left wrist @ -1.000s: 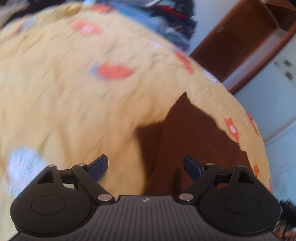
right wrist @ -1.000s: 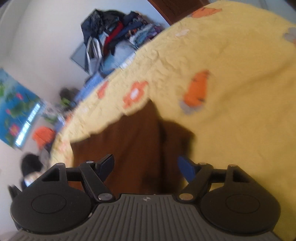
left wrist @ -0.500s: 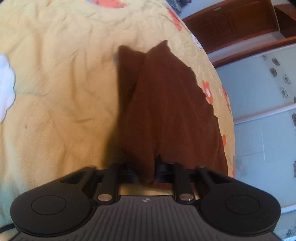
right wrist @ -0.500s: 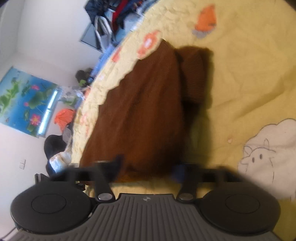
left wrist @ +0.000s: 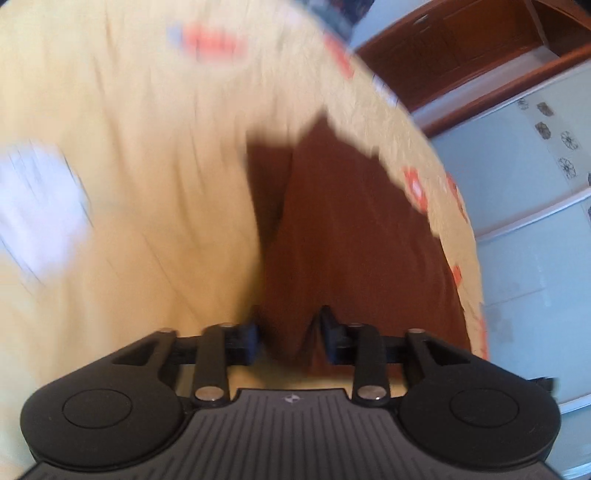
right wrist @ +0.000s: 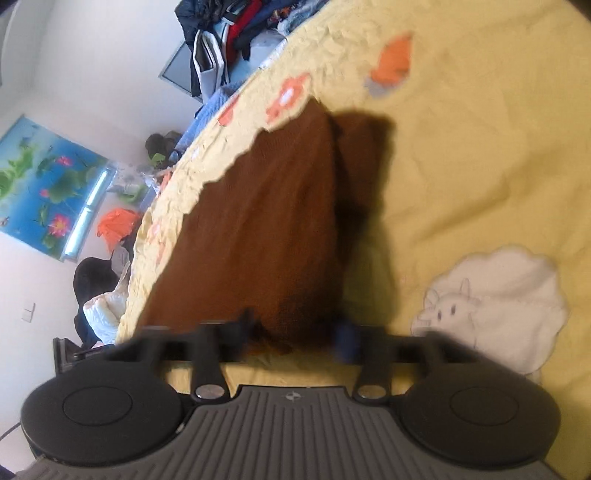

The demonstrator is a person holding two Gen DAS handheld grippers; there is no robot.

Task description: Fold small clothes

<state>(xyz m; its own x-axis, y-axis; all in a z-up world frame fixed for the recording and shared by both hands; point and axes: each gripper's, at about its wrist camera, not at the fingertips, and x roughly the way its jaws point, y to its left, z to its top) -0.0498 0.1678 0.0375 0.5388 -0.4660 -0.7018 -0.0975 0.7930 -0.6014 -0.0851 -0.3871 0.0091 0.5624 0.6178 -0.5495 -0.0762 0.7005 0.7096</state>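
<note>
Clearly soft and limp, the brown garment [left wrist: 354, 236] lies mid-frame on the yellow bedspread [left wrist: 129, 147], its near hem between the opening jaws of the left gripper [left wrist: 290, 330] and right gripper [right wrist: 295, 332], best pinched at its corners.

garment [left wrist: 354, 236] on bedspread [left wrist: 129, 184] | clothes pile [right wrist: 229, 33] behind bed edge
</note>
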